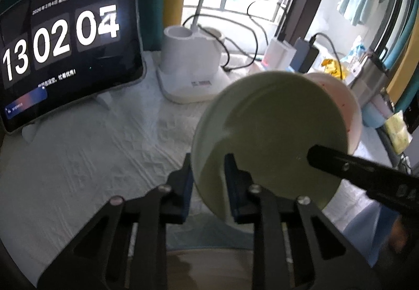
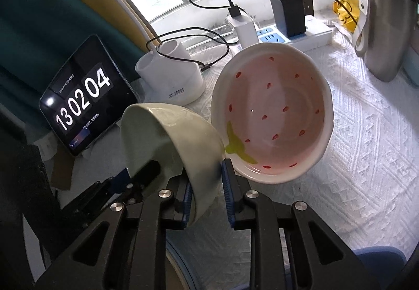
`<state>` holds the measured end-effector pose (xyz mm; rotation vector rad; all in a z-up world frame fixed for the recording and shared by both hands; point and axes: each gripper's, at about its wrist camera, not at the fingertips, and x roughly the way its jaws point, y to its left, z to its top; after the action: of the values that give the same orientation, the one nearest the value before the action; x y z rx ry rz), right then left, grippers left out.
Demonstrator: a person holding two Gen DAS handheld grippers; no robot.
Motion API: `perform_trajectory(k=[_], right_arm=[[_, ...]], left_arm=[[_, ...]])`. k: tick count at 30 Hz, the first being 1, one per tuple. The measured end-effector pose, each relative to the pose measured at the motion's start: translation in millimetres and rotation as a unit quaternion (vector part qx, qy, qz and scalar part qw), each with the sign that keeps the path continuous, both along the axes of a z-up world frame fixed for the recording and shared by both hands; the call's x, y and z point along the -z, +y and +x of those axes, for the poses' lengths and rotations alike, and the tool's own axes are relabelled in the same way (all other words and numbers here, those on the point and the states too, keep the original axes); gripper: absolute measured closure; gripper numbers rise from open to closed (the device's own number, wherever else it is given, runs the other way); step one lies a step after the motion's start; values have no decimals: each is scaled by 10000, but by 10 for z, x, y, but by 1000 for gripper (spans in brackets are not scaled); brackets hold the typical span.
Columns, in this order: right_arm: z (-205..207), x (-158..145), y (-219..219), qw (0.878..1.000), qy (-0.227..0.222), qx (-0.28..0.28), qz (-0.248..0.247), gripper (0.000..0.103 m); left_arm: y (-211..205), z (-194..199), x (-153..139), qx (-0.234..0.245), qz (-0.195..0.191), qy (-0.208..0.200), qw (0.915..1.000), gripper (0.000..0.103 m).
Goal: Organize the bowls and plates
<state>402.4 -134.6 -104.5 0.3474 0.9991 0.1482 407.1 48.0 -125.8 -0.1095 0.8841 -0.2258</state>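
**Both claws pinch one green bowl above the table**

A table under a white quilted cloth fills the lower part of both views. At its back left a tablet stands propped, showing a flip clock. The strawberry bowl, pink inside with red seeds, is tipped up on edge, hollow towards the right camera; what props it I cannot tell. Just beside it on the left, lifted and tilted, is the green bowl. The left gripper is narrow, clamped on its near rim. The right gripper is narrow too, nipping the bowl's wall, its outer finger against the strawberry bowl's rim
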Motion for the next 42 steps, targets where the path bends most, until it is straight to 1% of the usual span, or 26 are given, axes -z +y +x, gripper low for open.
perform_trajectory(k=[3, 10, 22, 30, 42], right_arm=[[-10, -5, 31, 9999, -23, -27, -119, 84], [-74, -48, 88, 9997, -93, -116, -185, 84], [-309, -313, 160, 9985, -442, -223, -232, 84], [-499, -516, 102, 9976, -629, -215, -176, 84], [-819, -707, -78, 9964, -826, -119, -117, 84]], left_arm=[[0, -42, -86, 3, 35, -204, 9998, 80], [74, -146, -228, -46, -19, -390, 9992, 80], [96, -434, -550, -56, -86, -756, 9971, 80], [44, -644, -751, 6, -110, -936, 9955, 80], [-149, -969, -935, 132, -94, -1123, 9935, 80]])
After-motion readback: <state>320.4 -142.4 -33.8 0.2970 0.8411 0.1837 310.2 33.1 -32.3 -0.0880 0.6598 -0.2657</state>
